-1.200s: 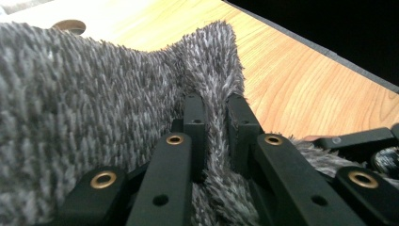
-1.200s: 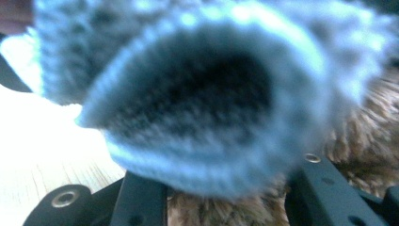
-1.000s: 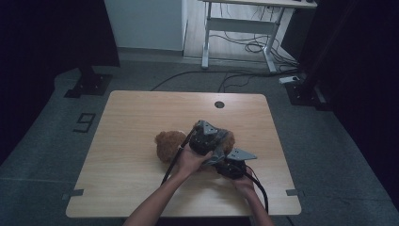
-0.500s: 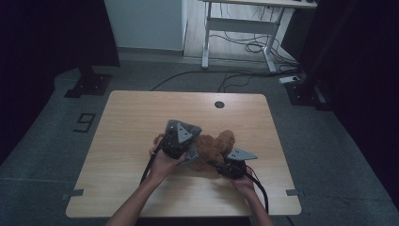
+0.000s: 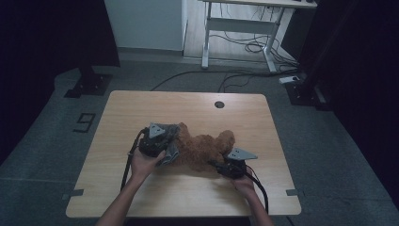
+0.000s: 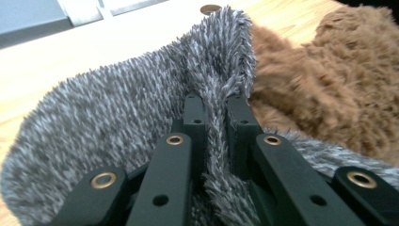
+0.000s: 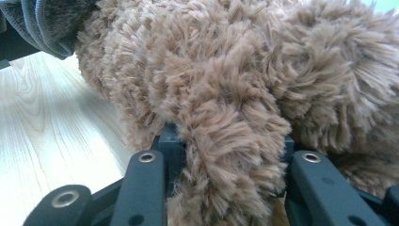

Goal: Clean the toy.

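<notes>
A brown plush toy [image 5: 202, 149] lies on the wooden table [image 5: 188, 110], with a grey fuzzy cloth [image 5: 170, 154] at its left end. My left gripper [image 5: 165, 151] is shut on a fold of that grey cloth [image 6: 214, 108], which stands pinched between the jaws beside the brown plush [image 6: 329, 80]. My right gripper [image 5: 217, 165] is shut on a thick limb of the brown plush [image 7: 226, 136] at the toy's near right side. The grey cloth [image 7: 42, 23] shows at the upper left of the right gripper view.
A round cable hole [image 5: 219, 104] sits near the table's far edge. Bare wood spreads across the far half and the near strip of the table. Beyond it stand a white desk frame [image 5: 237, 28] and floor cables [image 5: 244, 47].
My left gripper has travelled leftwards across the plush, from its right part to its left end, drawing the grey cloth with it. The right gripper has stayed put on the plush.
</notes>
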